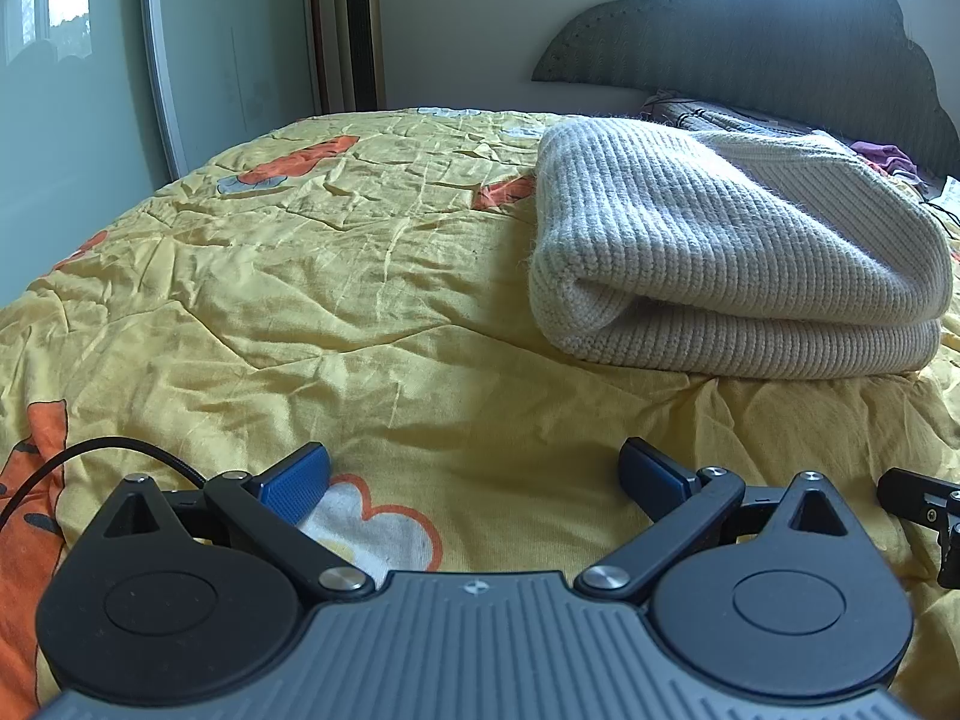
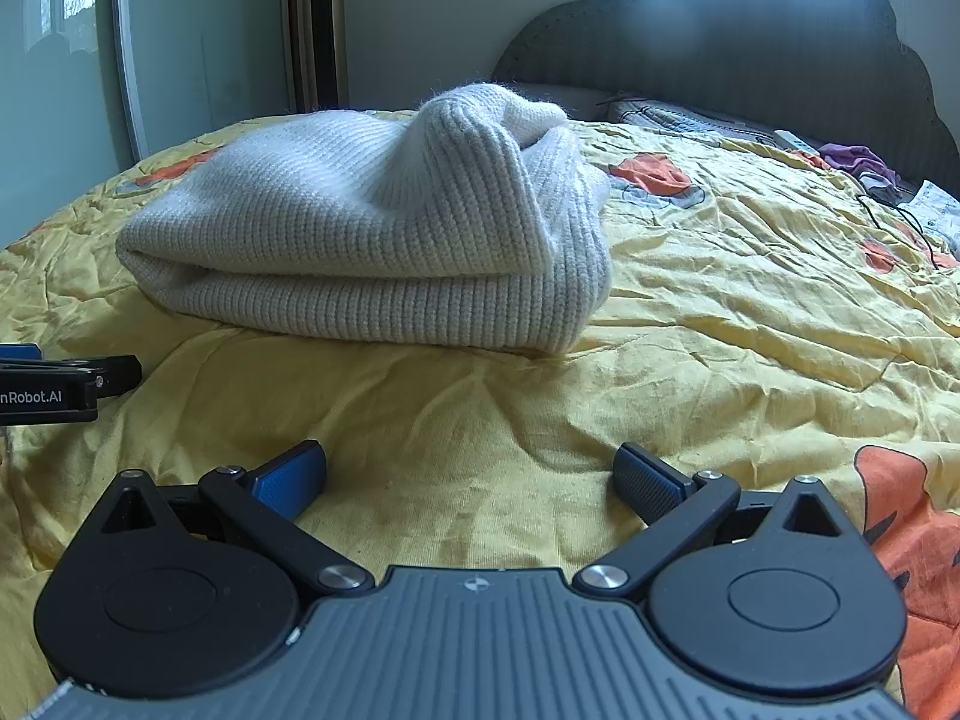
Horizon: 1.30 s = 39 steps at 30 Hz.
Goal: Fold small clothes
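A cream ribbed knit sweater (image 1: 738, 246) lies folded in a thick bundle on the yellow bedspread (image 1: 336, 276), ahead and to the right in the left wrist view. In the right wrist view the sweater (image 2: 372, 240) lies ahead and to the left, with a raised hump on top. My left gripper (image 1: 474, 477) is open and empty, low over the bedspread, short of the sweater. My right gripper (image 2: 471, 474) is open and empty too, low over the bedspread (image 2: 720, 312). Each gripper shows at the edge of the other's view: the right gripper (image 1: 924, 510), the left gripper (image 2: 54, 387).
A dark scalloped headboard (image 1: 780, 42) stands at the far end of the bed. Purple cloth (image 2: 858, 162), a black cable (image 2: 900, 222) and papers lie near the pillows. A tall tower fan (image 1: 358, 24) and a wardrobe door (image 1: 78, 90) stand beyond the bed's left side.
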Each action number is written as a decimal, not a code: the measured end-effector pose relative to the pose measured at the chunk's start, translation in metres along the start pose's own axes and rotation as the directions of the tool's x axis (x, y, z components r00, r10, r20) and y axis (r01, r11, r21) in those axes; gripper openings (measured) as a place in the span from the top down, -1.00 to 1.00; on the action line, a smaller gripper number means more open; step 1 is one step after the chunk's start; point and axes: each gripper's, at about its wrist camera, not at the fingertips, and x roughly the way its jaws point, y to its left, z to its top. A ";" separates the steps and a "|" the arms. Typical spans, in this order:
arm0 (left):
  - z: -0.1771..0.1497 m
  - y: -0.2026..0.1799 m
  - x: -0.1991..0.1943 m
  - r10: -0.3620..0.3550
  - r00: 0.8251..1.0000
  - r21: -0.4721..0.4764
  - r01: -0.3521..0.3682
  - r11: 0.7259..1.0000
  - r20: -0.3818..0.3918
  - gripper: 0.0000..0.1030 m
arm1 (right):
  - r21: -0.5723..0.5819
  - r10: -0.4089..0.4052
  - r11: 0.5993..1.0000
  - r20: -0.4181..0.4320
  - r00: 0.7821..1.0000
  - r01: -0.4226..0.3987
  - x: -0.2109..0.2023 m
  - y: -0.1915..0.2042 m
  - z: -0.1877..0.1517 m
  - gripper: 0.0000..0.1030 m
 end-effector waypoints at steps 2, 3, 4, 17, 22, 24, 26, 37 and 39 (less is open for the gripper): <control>0.000 0.000 0.000 0.000 1.000 0.000 0.000 1.000 0.000 -1.00 | -0.001 -0.001 1.000 0.000 1.000 0.001 0.000 0.000 0.000 -1.00; 0.000 0.000 0.000 0.000 1.000 0.000 0.000 1.000 0.000 -1.00 | 0.000 0.000 1.000 0.000 1.000 0.000 0.000 0.000 0.000 -1.00; 0.000 0.000 0.000 -0.001 1.000 0.000 0.001 1.000 0.000 -1.00 | 0.000 0.000 1.000 0.000 1.000 0.000 0.000 0.000 0.000 -1.00; 0.000 -0.001 0.000 0.001 1.000 0.001 -0.001 1.000 0.000 -1.00 | 0.000 0.000 1.000 0.000 1.000 0.000 0.000 0.000 0.000 -1.00; 0.000 -0.001 0.000 0.000 1.000 0.003 0.000 1.000 -0.001 -1.00 | 0.000 -0.001 1.000 0.000 1.000 0.001 0.000 0.000 0.000 -1.00; 0.000 0.000 0.001 -0.001 1.000 0.002 0.001 1.000 -0.001 -1.00 | 0.000 -0.001 1.000 0.000 1.000 0.001 0.000 0.000 0.000 -1.00; 0.000 0.000 0.000 0.001 1.000 0.004 -0.001 1.000 0.000 -1.00 | 0.000 -0.001 1.000 0.000 1.000 0.001 0.000 0.000 0.000 -1.00; 0.000 -0.001 0.000 0.001 1.000 0.006 -0.001 1.000 0.000 -1.00 | 0.012 -0.044 0.999 0.010 0.999 0.044 -0.001 0.001 0.000 -0.99; 0.000 0.000 0.000 0.000 1.000 0.001 0.000 1.000 0.000 -1.00 | 0.000 -0.055 0.998 0.013 0.998 0.055 -0.003 0.004 0.000 -1.00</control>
